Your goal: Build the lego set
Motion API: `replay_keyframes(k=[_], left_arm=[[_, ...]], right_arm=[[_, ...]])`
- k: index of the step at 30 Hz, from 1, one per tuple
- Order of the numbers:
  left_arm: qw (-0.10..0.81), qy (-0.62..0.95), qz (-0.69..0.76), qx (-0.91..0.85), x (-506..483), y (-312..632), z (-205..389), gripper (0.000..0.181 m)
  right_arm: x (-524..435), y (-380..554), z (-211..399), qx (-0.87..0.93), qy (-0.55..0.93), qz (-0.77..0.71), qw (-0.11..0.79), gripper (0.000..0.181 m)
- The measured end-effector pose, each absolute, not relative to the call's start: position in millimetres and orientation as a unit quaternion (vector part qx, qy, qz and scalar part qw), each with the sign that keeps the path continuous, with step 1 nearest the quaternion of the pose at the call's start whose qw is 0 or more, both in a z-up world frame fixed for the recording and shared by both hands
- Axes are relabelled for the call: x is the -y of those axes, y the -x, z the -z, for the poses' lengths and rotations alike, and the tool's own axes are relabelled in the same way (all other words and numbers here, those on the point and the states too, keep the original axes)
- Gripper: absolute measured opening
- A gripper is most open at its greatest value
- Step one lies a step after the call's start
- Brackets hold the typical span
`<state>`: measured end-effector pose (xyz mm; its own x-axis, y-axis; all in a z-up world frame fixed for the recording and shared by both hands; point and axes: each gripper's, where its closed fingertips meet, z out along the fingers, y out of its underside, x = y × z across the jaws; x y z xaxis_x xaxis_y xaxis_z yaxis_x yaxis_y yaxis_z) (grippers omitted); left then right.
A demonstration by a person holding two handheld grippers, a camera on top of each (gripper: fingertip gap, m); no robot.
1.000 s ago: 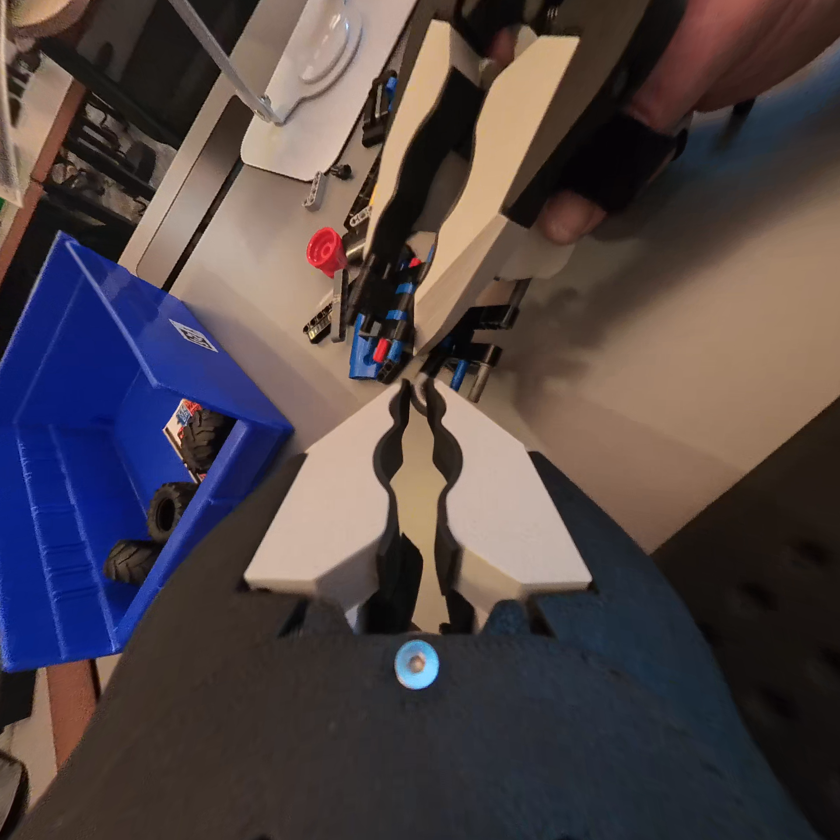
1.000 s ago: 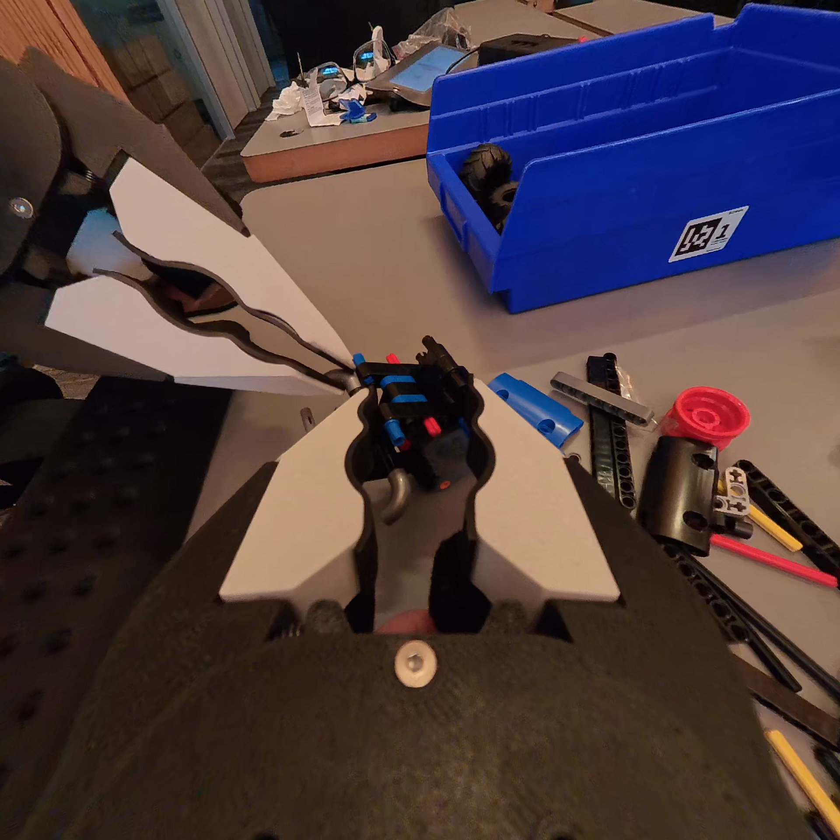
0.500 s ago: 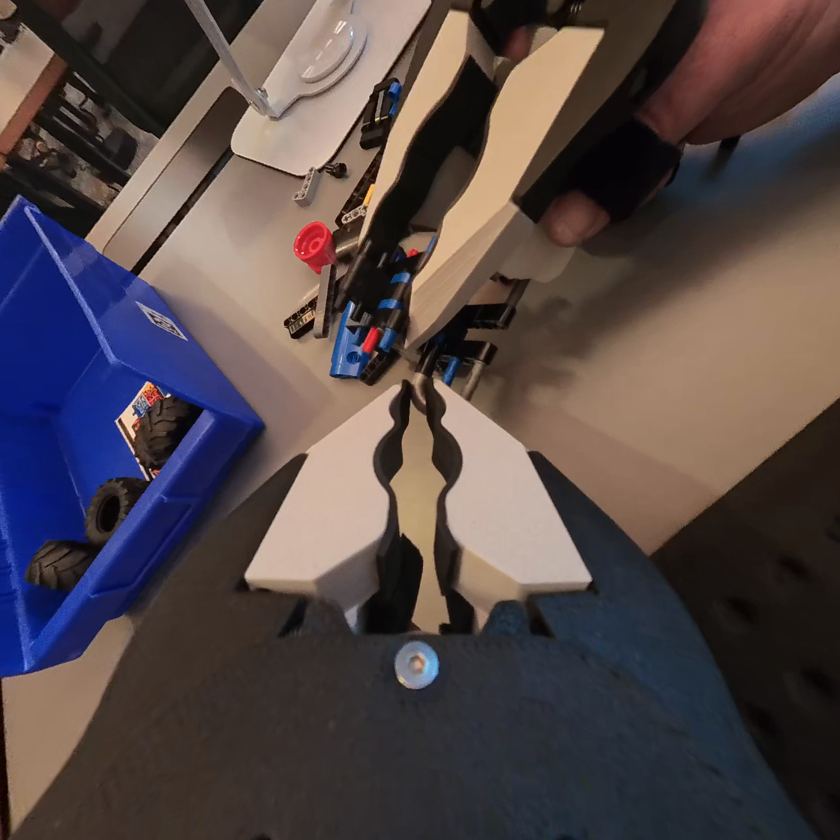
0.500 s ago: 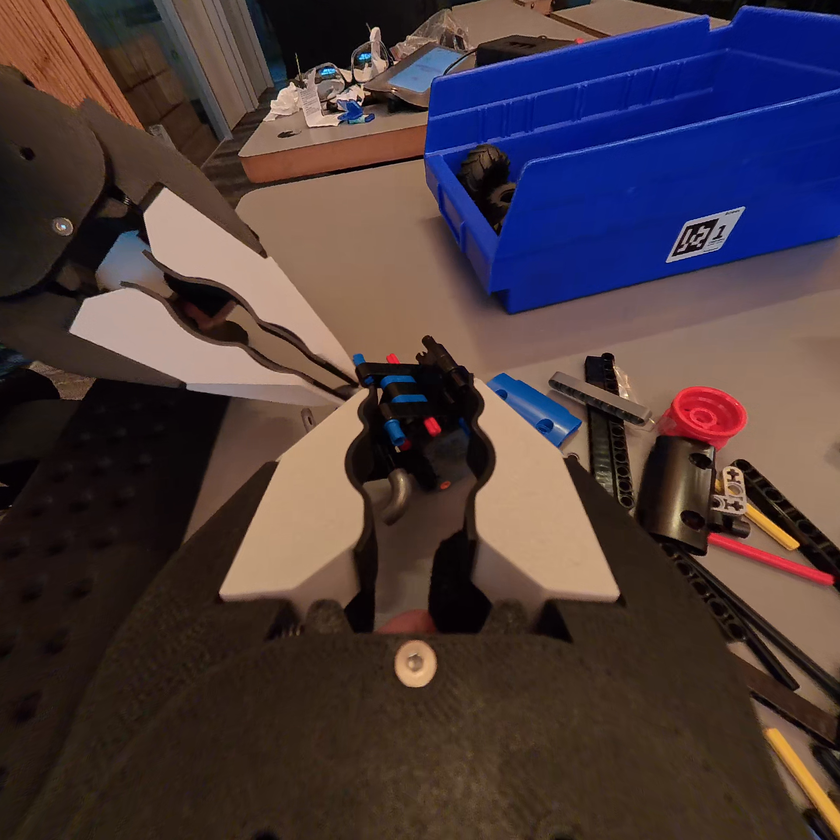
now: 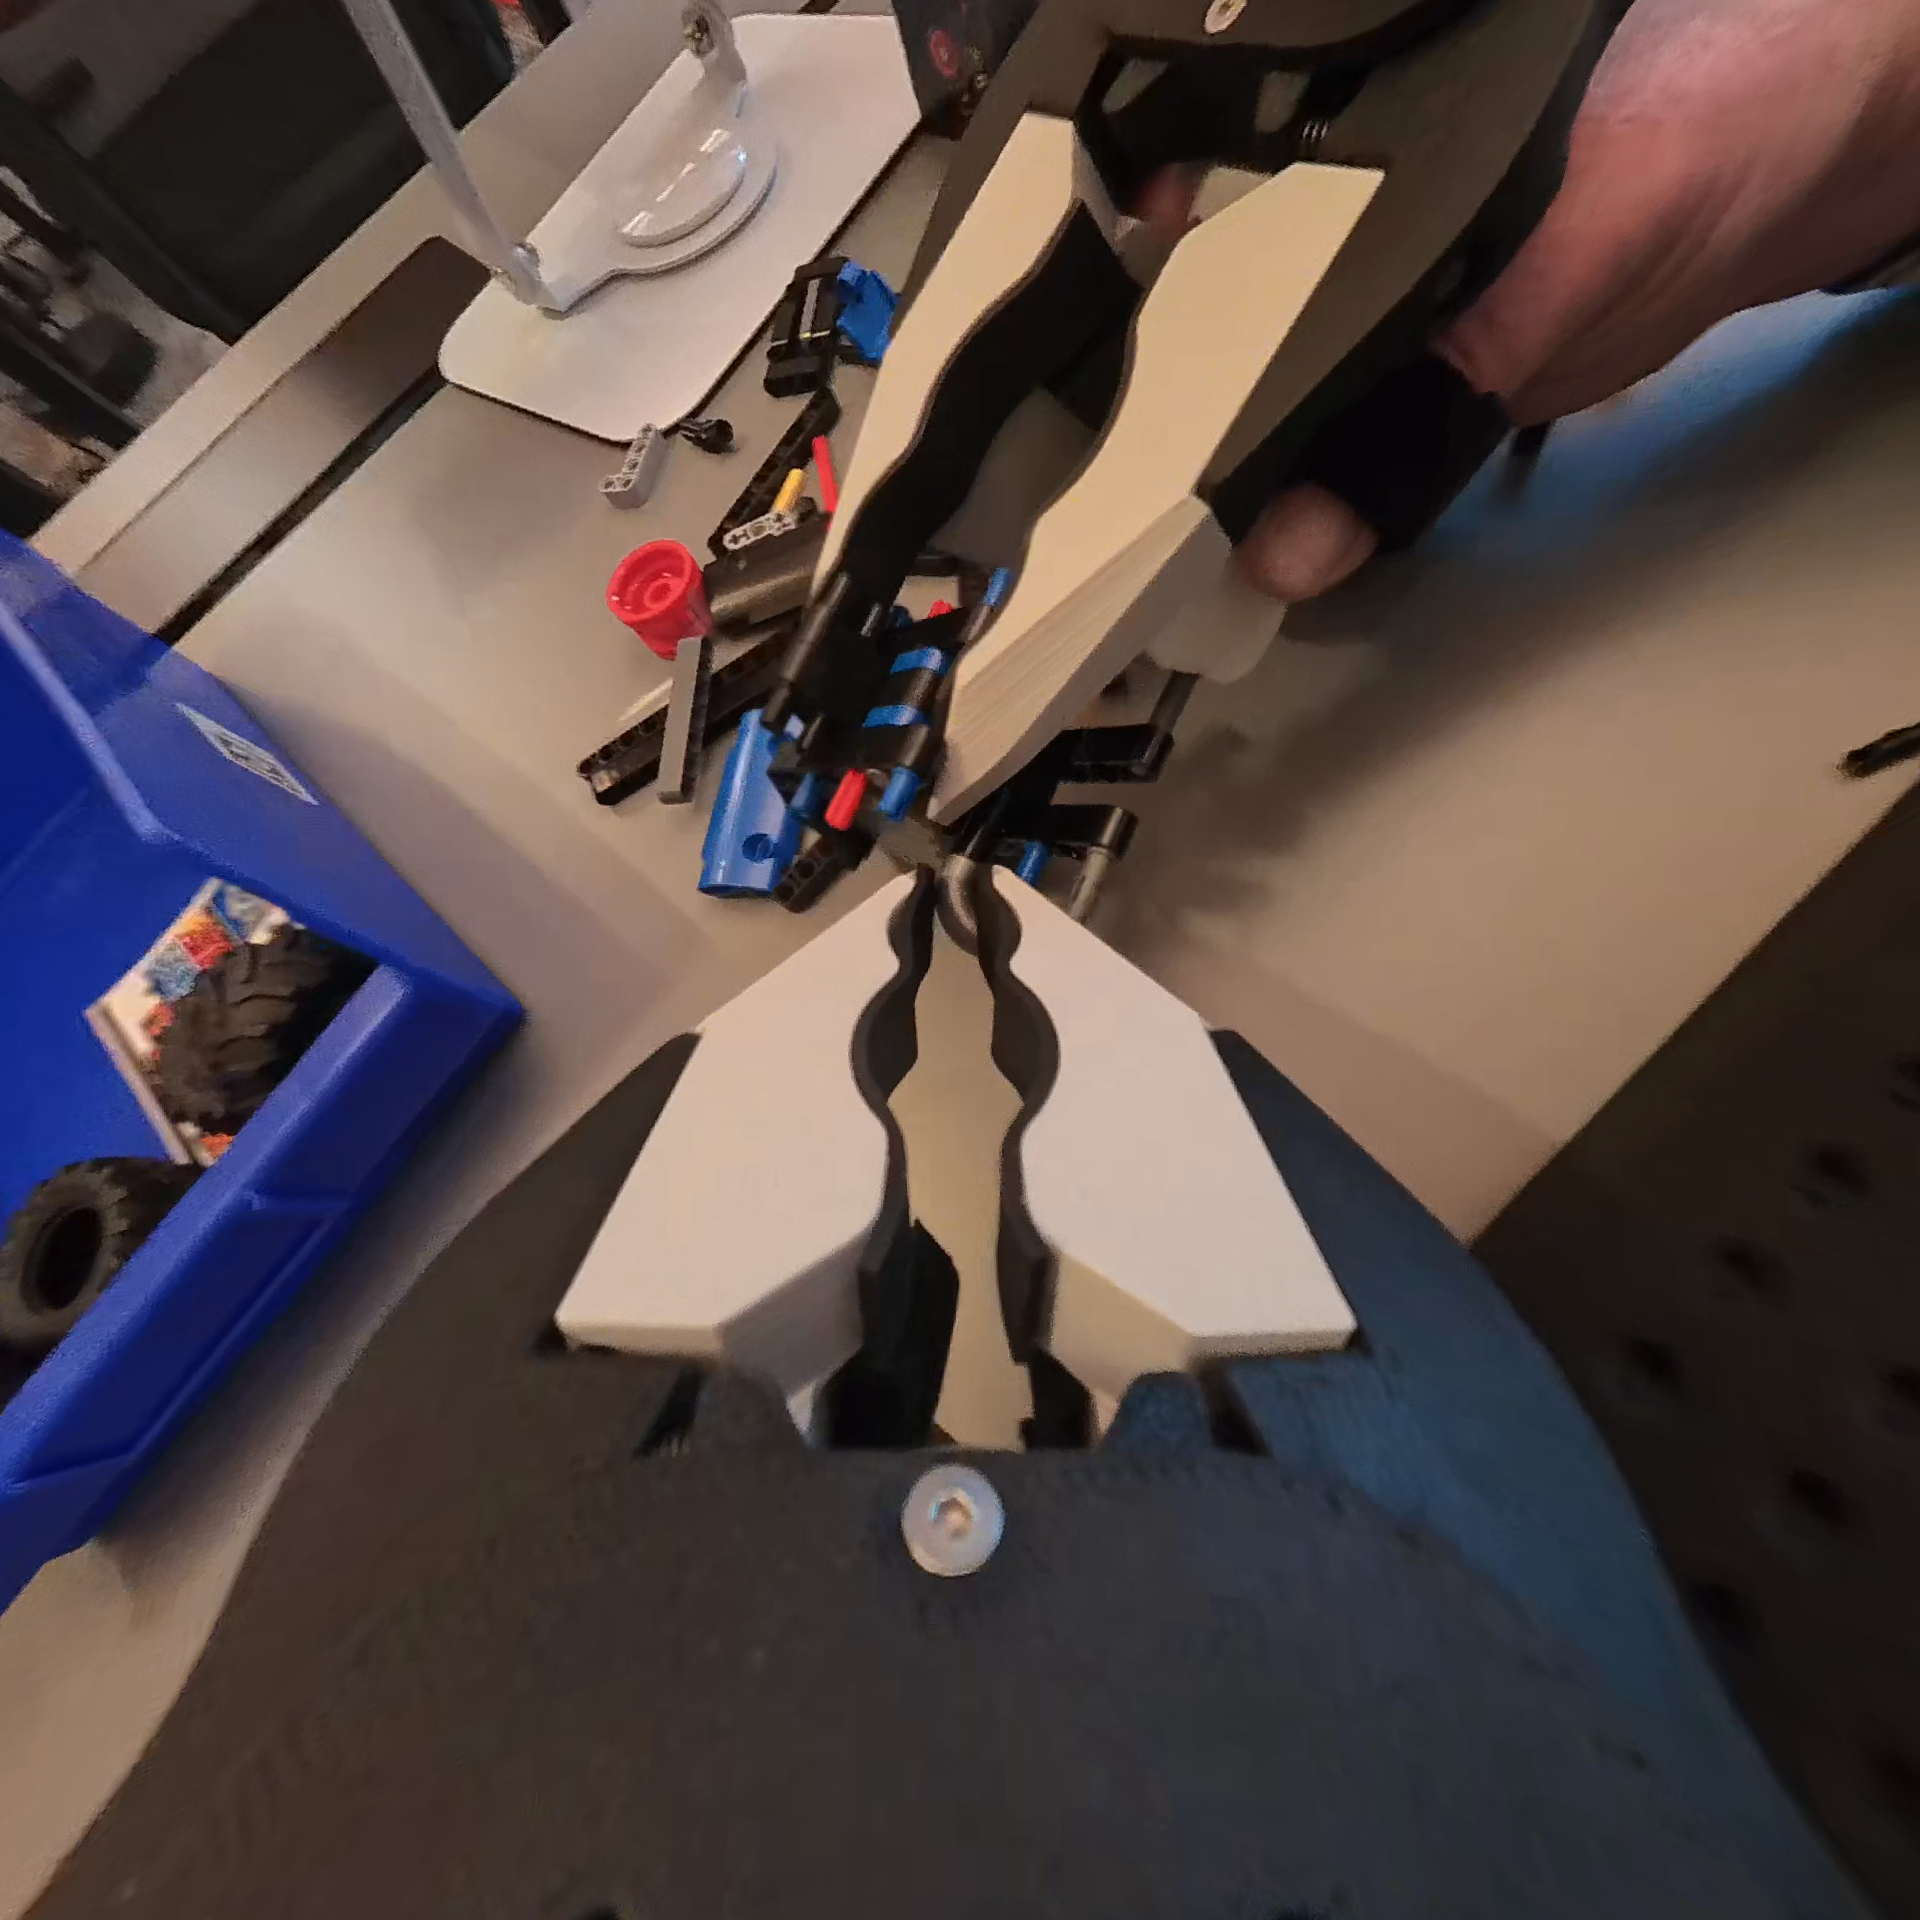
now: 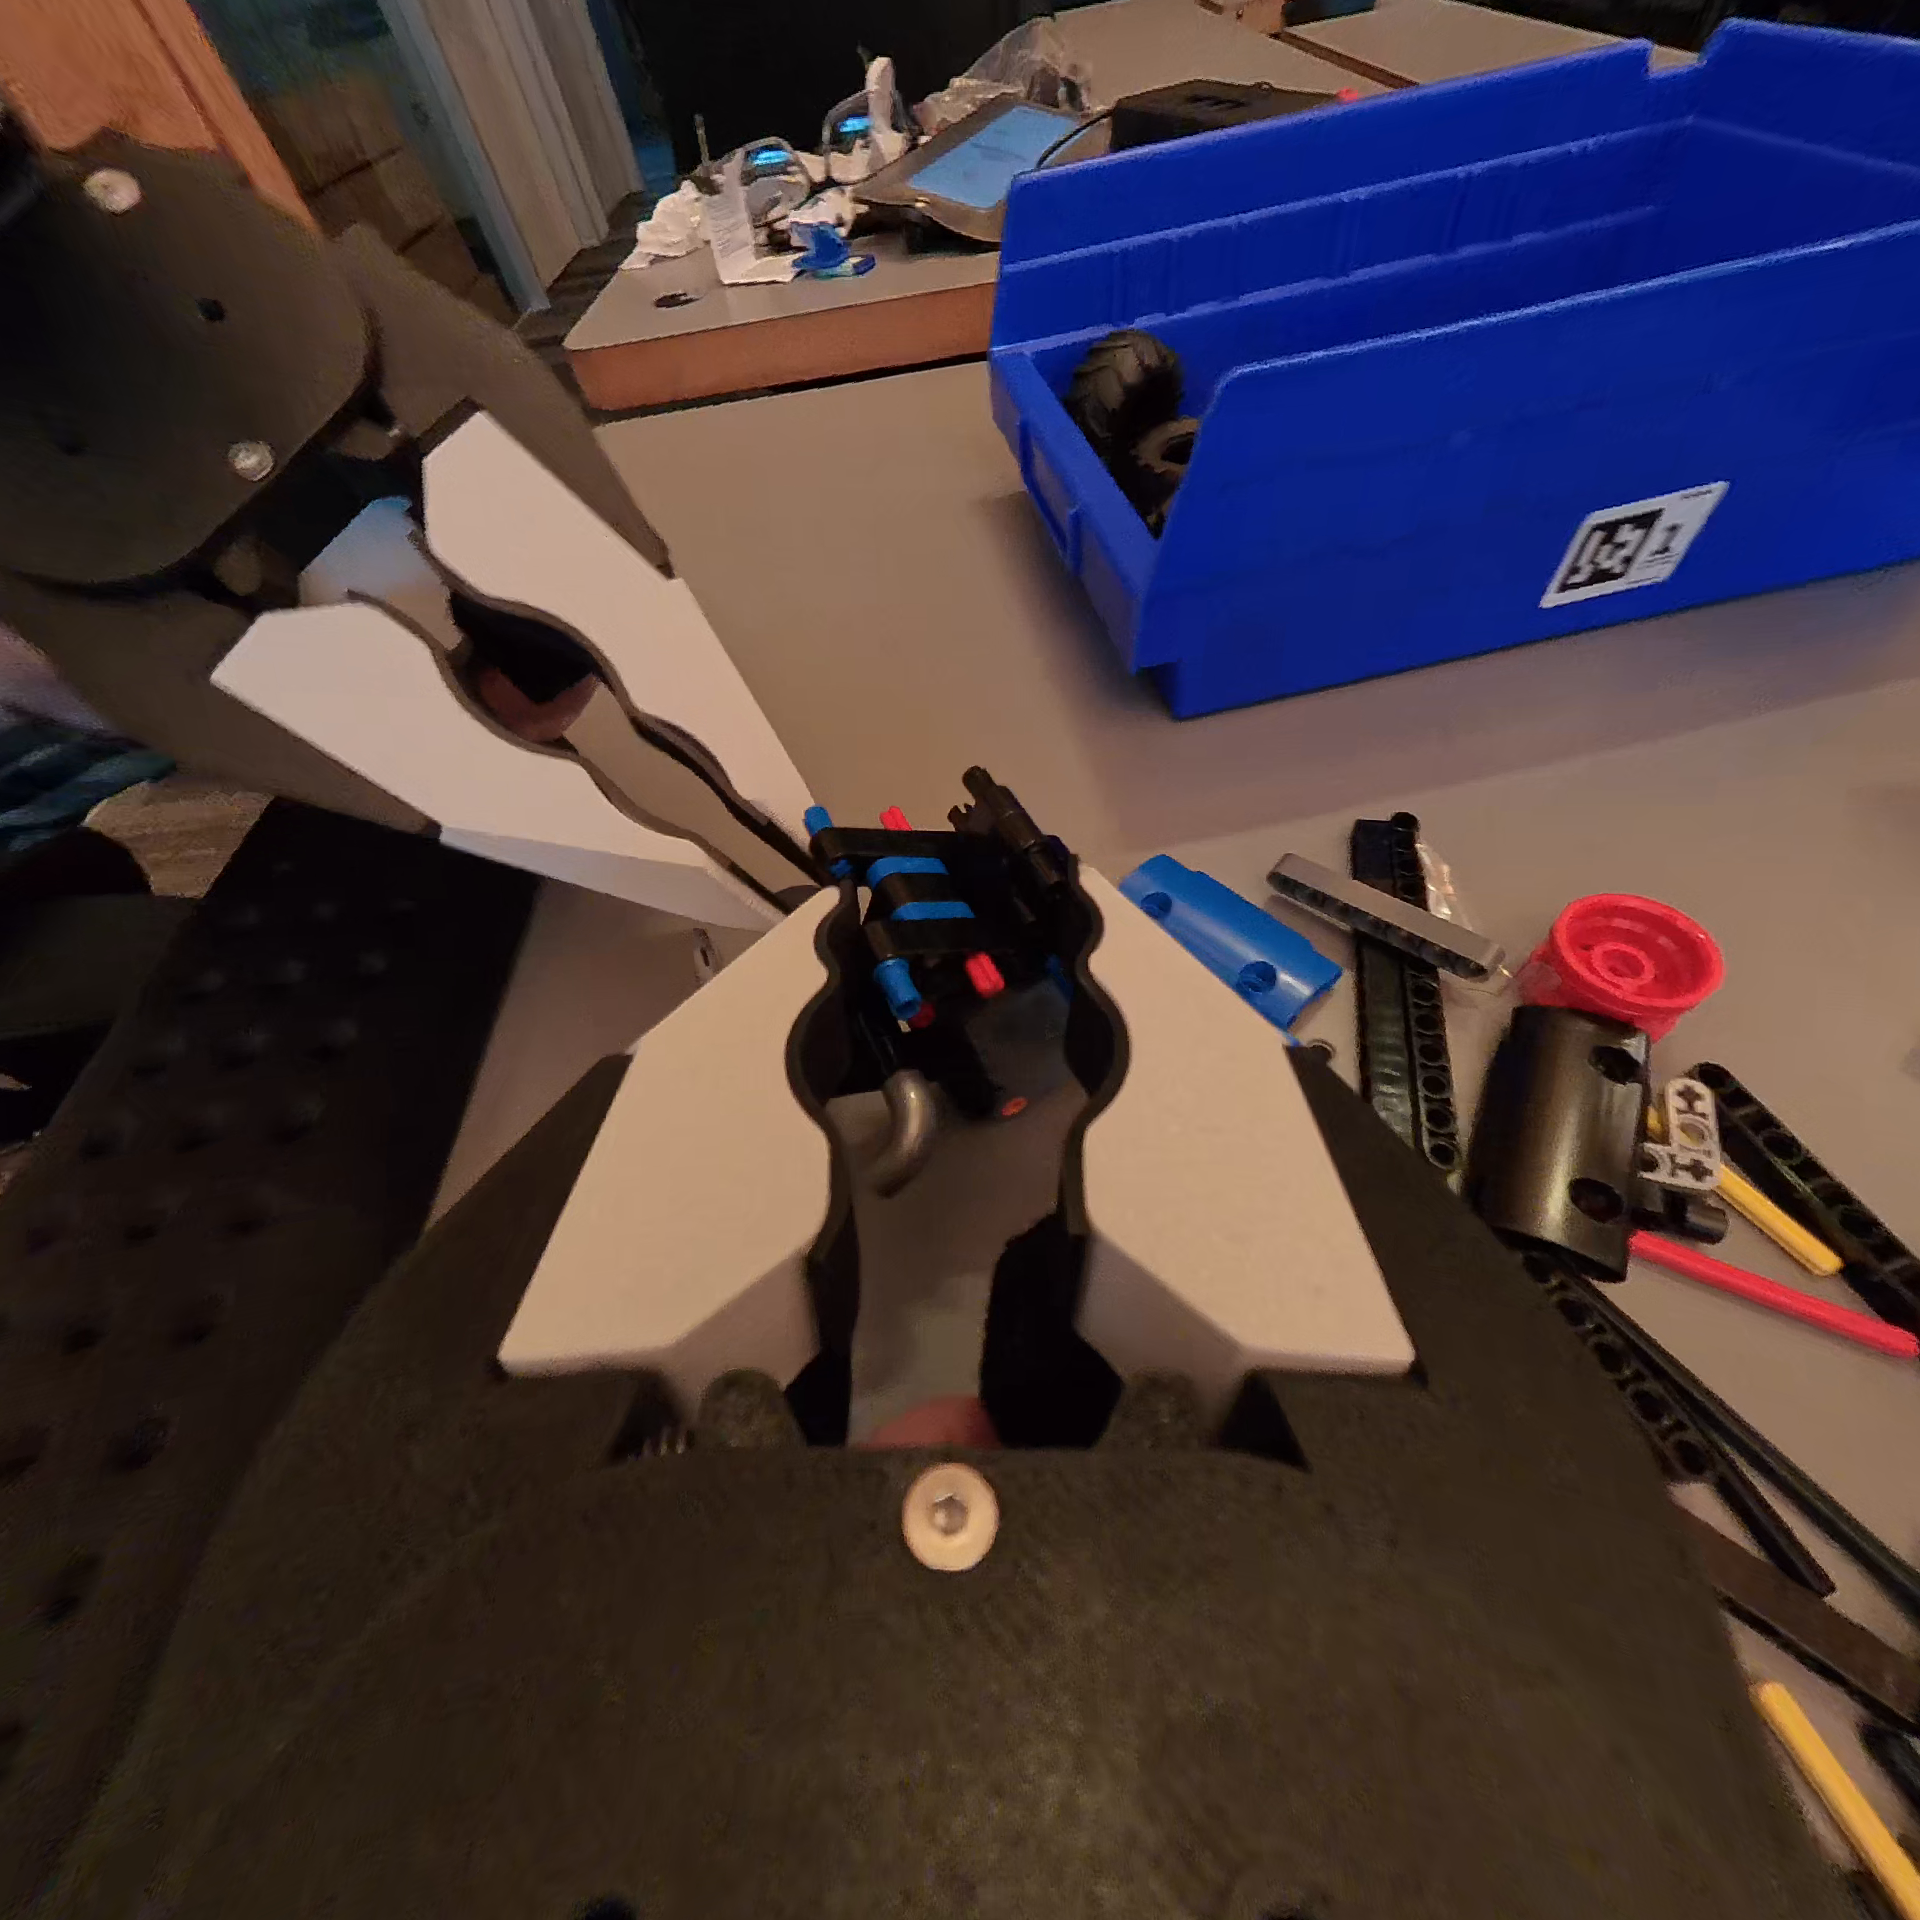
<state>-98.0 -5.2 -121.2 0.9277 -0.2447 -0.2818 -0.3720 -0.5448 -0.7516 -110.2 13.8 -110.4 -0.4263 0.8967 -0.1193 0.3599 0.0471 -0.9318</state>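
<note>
While the black-and-blue assembly [image 6: 961,935] is clamped above the surface [image 6: 883,582] in the right tool [image 6: 956,904], a small grey piece [image 5: 954,902] is pinched at the tip of the left tool [image 5: 951,894]. A joining step is judged under way; next, careful alignment and a firm push are called for.
</note>
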Motion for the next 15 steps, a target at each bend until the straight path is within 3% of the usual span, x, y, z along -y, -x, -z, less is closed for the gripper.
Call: replay_keyframes(k=[6, 15], left_arm=[[0.467, 0.873, 0.012, -0.144, 20.9, 105.6, 105.8, 0.028], [0.439, 0.88, 0.01, -0.182, 18.8, 89.5, 123.5, 0.025]], right_arm=[[-5.4, 98.4, 110.9, 0.71, 0.434, -0.493, 0.253, 0.039], [5.8, 73.3, 114.2, 0.79, 0.373, -0.413, 0.257, 0.042]])
